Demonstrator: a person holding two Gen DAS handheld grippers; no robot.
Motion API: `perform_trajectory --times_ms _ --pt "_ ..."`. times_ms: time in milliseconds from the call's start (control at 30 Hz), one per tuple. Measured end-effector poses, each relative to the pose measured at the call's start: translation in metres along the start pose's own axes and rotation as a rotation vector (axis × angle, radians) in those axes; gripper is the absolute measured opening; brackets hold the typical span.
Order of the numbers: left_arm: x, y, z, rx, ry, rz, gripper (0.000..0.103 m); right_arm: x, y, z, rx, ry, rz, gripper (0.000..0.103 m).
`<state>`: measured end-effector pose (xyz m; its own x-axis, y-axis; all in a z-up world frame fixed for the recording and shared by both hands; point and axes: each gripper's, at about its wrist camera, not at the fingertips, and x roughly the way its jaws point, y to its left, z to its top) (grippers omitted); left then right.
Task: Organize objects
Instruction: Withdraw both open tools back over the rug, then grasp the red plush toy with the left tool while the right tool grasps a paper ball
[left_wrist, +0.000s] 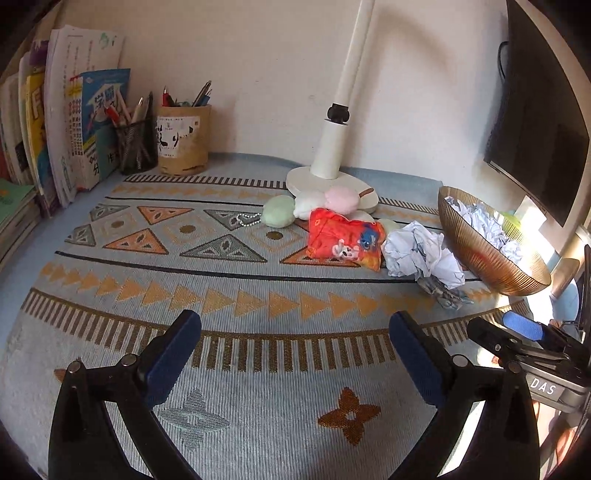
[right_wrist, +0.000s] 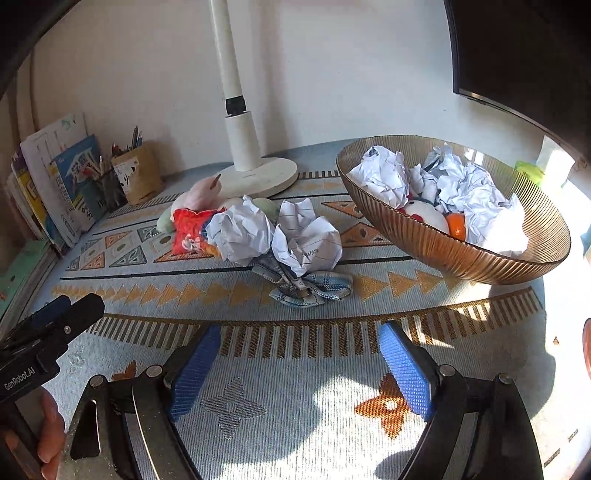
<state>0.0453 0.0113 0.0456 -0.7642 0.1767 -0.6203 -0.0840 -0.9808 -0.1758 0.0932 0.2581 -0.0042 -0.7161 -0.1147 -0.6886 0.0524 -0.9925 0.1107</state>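
Crumpled paper (right_wrist: 275, 230) — lumpy, no clear long axis; left gripper (left_wrist: 291, 354), right gripper (right_wrist: 299, 363) both released, empty.

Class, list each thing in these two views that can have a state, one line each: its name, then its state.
left gripper: open, empty
right gripper: open, empty
bowl: upright, partly filled with crumpled paper and small toys
crumpled paper: loose on the mat, outside the bowl
red pouch: lying on the mat
plaid cloth: bunched on the mat
pen cup: upright, holding pens
books: standing against the wall
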Motion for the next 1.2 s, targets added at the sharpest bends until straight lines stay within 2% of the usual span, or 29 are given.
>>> perform_trajectory --times_ms 100,200,367,500,600,733,833,867,967,1033,1100,1133,1200 --pt "0.008 0.000 0.002 0.011 0.052 -0.039 0.102 0.007 0.003 0.005 -0.036 0.050 0.049 0.085" --pt "0.017 0.001 0.004 0.004 0.104 -0.072 0.102 0.010 0.012 0.009 -0.095 0.047 0.021 0.082" --pt "0.027 0.008 0.010 -0.048 0.172 -0.134 0.102 0.013 0.019 0.032 -0.091 0.070 0.084 0.082" --pt "0.038 0.011 0.039 -0.077 0.203 -0.207 0.102 0.017 0.030 0.060 -0.138 0.081 0.107 0.082" --pt "0.053 0.012 0.066 -0.083 0.187 -0.282 0.102 0.034 0.045 0.072 -0.232 0.080 0.057 0.082" --pt "0.089 0.013 0.082 -0.114 0.244 -0.333 0.101 0.062 0.048 0.080 -0.214 0.083 0.069 0.081" --pt "0.109 0.001 0.082 -0.058 0.255 -0.322 0.101 0.079 0.050 0.081 -0.215 0.080 0.051 0.077" --pt "0.115 -0.003 0.082 -0.032 0.251 -0.294 0.101 0.083 0.051 0.080 -0.227 0.085 0.031 0.065" --pt "0.136 -0.014 0.080 0.027 0.278 -0.245 0.100 0.078 0.048 0.076 -0.236 0.058 0.054 0.055" --pt "0.142 -0.018 0.079 0.035 0.295 -0.244 0.094 0.073 0.047 0.073 -0.238 0.037 0.039 0.054" --pt "0.140 -0.023 0.080 0.061 0.282 -0.238 0.079 0.066 0.042 0.069 -0.215 0.032 0.051 0.054" --pt "0.141 -0.026 0.080 0.074 0.287 -0.250 0.062 0.061 0.040 0.068 -0.201 0.027 0.069 0.054" --pt "0.136 -0.029 0.079 0.089 0.274 -0.243 0.055 0.049 0.036 0.065 -0.180 0.013 0.106 0.054"
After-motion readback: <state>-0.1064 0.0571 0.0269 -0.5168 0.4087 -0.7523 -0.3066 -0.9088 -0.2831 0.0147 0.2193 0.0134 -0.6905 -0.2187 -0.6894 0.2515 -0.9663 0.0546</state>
